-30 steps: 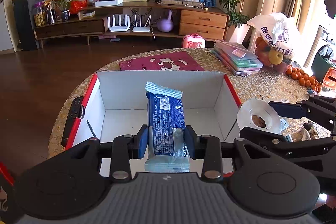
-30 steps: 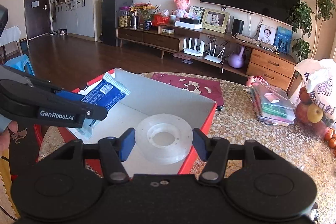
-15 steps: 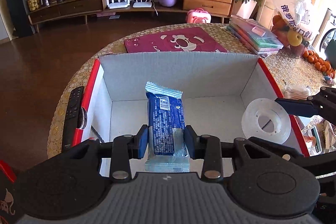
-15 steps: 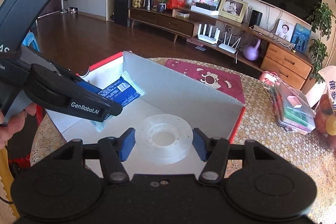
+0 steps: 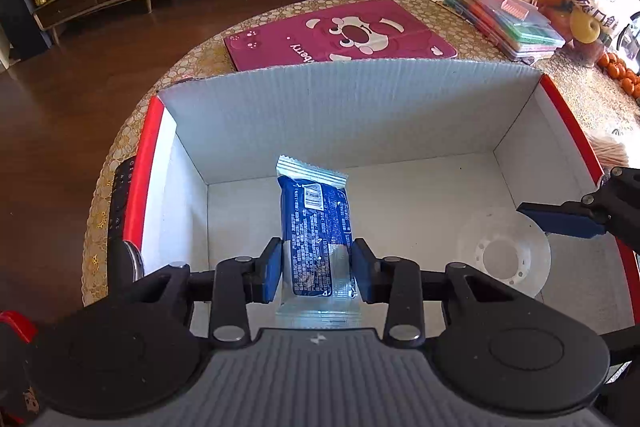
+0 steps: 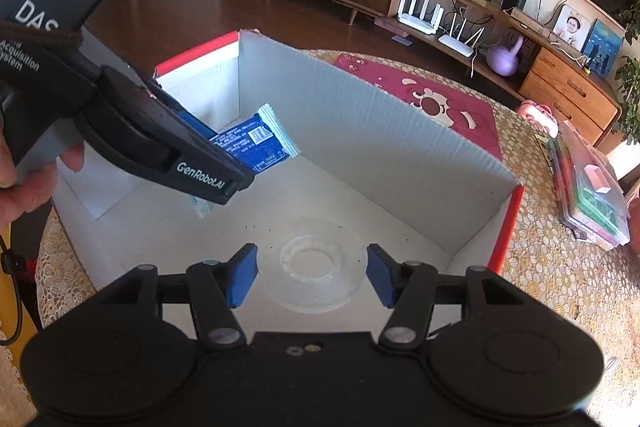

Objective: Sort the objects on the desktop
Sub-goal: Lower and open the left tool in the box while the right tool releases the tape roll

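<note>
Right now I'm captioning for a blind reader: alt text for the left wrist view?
The left gripper holds a blue packet over an open white box. A clear spool lies on the box floor by the right gripper.

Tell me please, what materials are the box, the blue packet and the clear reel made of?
Box: corrugated cardboard, matte white inside, fluted ridges visible.
Blue packet: glossy plastic film, with crimped clear ends.
Clear reel: apparently hard transparent plastic; the box floor shows through.
</note>
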Demonstrator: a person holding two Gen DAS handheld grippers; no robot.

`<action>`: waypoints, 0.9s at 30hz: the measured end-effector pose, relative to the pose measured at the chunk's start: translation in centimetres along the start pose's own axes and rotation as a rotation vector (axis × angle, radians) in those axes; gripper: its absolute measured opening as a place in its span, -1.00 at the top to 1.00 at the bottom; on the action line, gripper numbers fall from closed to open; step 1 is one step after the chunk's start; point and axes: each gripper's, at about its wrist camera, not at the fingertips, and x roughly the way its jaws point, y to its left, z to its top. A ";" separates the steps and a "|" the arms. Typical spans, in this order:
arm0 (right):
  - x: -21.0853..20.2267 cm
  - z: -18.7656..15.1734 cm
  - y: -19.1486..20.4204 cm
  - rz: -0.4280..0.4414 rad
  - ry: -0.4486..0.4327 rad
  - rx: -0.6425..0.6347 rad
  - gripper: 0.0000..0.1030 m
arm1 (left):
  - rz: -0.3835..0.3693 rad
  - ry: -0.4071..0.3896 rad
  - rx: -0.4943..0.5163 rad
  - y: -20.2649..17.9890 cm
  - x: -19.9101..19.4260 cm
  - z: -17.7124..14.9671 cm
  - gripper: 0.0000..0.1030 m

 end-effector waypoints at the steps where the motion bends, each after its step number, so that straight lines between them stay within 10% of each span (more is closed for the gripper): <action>1: 0.3 0.1 0.0 -0.001 0.010 0.002 -0.13 | 0.000 0.013 0.010 -0.1 0.3 0.2 0.29; 27: 3.7 1.3 0.0 0.049 0.174 0.007 -0.14 | 0.007 0.235 0.007 -0.1 4.5 1.2 0.27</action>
